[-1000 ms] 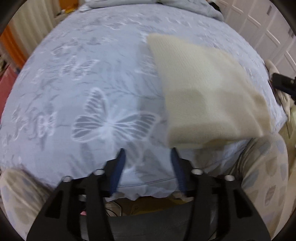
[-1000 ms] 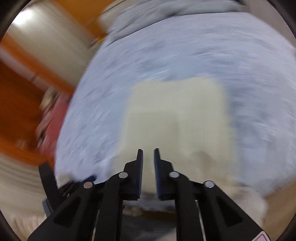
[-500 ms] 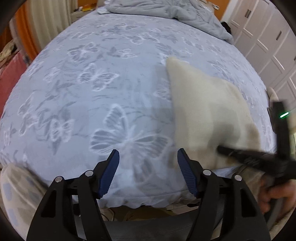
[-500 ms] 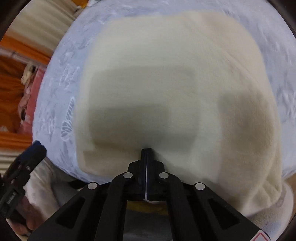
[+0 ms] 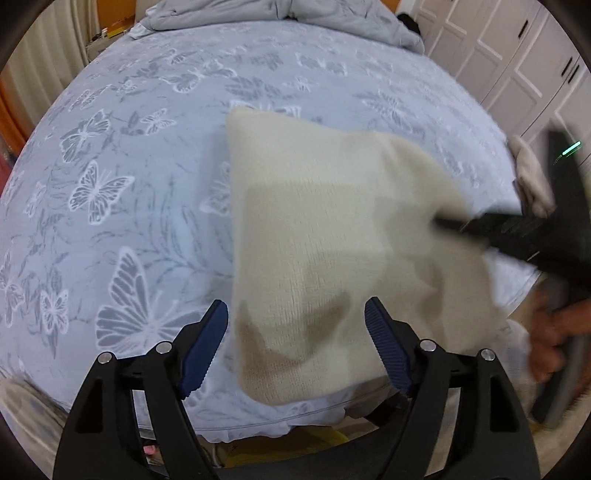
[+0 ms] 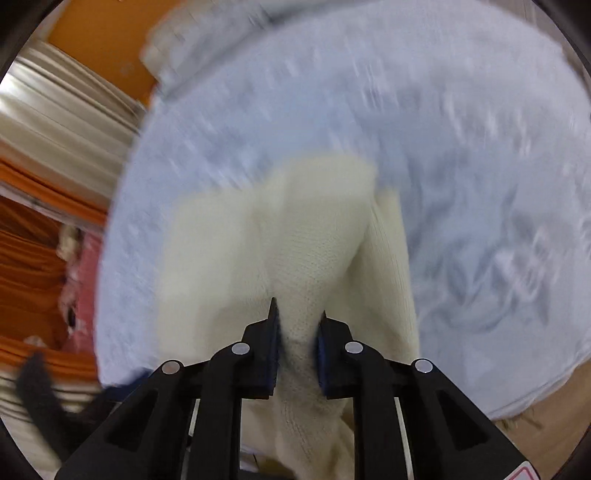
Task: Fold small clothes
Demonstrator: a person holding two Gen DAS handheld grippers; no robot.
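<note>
A folded cream knit garment [image 5: 332,236] lies on the blue butterfly bedsheet [image 5: 147,166], near the bed's front edge. My left gripper [image 5: 295,332] is open and empty, its blue fingers standing either side of the garment's near corner, above it. My right gripper [image 6: 297,328] is shut on a bunched fold of the cream garment [image 6: 306,258] and lifts that edge off the bed. In the left wrist view the right gripper [image 5: 491,225] shows blurred at the garment's right edge.
A rumpled grey duvet [image 5: 280,14] lies at the far end of the bed. White wardrobe doors [image 5: 517,66] stand on the right. Orange curtains [image 6: 33,258] and a pink item [image 6: 81,288] are left of the bed. The bed's front edge [image 5: 258,428] is just below the left gripper.
My right gripper has pulled back and up with the garment's edge pinched in it, bunching the cloth. My left gripper has moved right, over the garment's near corner, still open.
</note>
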